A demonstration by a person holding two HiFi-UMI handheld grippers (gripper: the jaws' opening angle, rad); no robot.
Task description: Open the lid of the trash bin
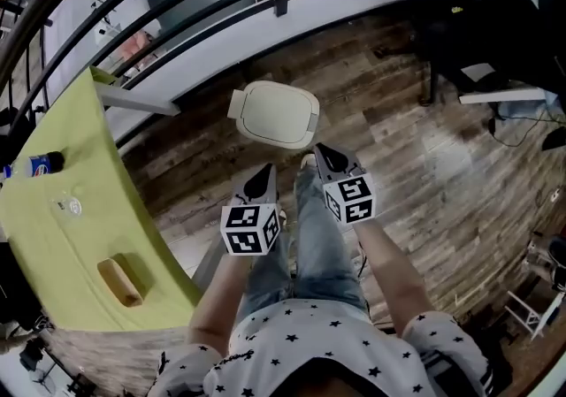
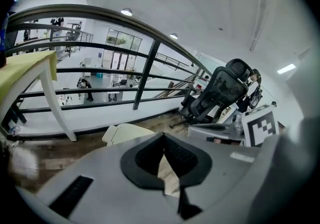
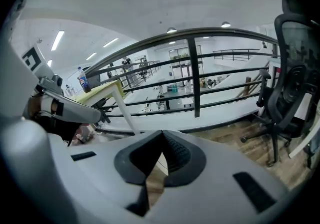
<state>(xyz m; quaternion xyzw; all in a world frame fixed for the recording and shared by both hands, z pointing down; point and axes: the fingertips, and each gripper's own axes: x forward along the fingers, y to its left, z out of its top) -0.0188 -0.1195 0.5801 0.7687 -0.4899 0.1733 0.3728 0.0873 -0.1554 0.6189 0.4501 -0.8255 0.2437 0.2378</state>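
Trash bin lid (image 1: 276,114) lies closed, low on the wooden floor (image 1: 424,174), just ahead of both grippers and touching neither. Left gripper (image 1: 264,174) and right gripper (image 1: 326,156): jaw tips pressed together, nothing between them.

Head view: high, steeply down, bin (image 1: 275,114) near at 12 o'clock. Gripper views: low, roughly level, facing railing (image 2: 145,76) and chair (image 3: 292,68). Shared by all: railing, floor (image 1: 424,165). Bin also in left gripper view.

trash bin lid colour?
The trash bin lid is cream, plain with no pattern. It shows best in the head view.
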